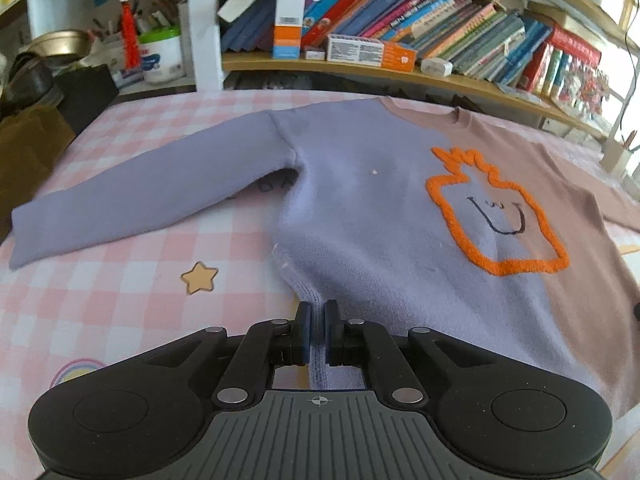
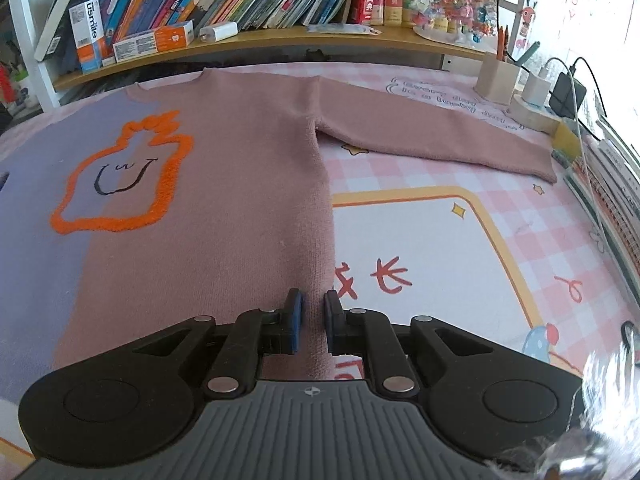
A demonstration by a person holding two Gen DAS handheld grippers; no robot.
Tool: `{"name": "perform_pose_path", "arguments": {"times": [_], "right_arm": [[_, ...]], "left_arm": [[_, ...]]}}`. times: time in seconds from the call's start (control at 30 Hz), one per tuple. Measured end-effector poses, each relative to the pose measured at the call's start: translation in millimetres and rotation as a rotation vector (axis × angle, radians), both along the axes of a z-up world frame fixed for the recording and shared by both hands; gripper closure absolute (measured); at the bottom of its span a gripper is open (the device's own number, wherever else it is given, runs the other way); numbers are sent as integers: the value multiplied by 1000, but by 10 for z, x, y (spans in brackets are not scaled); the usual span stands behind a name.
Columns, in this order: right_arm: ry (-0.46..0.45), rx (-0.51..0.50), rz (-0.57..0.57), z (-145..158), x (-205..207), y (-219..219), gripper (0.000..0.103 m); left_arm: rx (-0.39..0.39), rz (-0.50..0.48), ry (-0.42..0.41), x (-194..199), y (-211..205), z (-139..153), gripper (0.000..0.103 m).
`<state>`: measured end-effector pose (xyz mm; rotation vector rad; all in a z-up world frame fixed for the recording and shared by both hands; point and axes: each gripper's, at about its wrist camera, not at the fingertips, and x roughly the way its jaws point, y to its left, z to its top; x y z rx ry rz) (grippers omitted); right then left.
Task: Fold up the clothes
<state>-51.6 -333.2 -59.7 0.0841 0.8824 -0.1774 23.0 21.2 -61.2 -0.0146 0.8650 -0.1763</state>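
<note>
Through your left wrist camera, your left gripper (image 1: 318, 330) sits at the near hem of the sweater (image 1: 360, 208), its two blue pads drawn narrow with a strip of lilac knit pinched between them. The sweater lies flat and face up on the pink checked tablecloth (image 1: 120, 280), lilac on this half and dusty pink on the far half, with an orange outlined face (image 1: 496, 216) across the chest. The lilac sleeve (image 1: 132, 200) stretches out to the left, lying flat on the cloth. Beyond the collar runs a wooden shelf (image 1: 320, 66) packed with leaning books, with a tall white and orange box (image 1: 289, 16) and a flat white and orange carton (image 1: 370, 51) on its front edge. At the far left stand a white tub (image 1: 160, 58), a metal bowl (image 1: 56, 42) and a brown bag (image 1: 28, 148) at the table's edge.

Through your right wrist camera, your right gripper (image 2: 312, 322) rests at the pink side's near hem, with the side edge of the sweater (image 2: 240, 184) running into a narrow gap between the pads; the fabric fills it, so the pads grip the hem. The pink sleeve (image 2: 432, 136) reaches out to the right, its cuff close to a wooden pen holder (image 2: 496, 80), a power strip with chargers (image 2: 540, 100) and a stack of books (image 2: 608, 184) along the right edge.
</note>
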Motion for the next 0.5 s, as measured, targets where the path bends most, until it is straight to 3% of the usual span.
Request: {"name": "perform_pose_path", "arguments": {"times": [0.07,0.13,0.33,0.5], "right_arm": [[-2,5,-15,13,-28,-10,84],[-7,-19,-31,34,-64,8,69],[-30,-22,-50,86,-235,133,66],[-42,-14,-85,111,-439,219,66]], "left_arm": [[-18,-4,-5,-61,35,42,98],[-32,-11,-11,-135,57,79,93],[-42,-30,-5,-317,135,93,80],[-71,-52,-26,-443,237,155,63]]}}
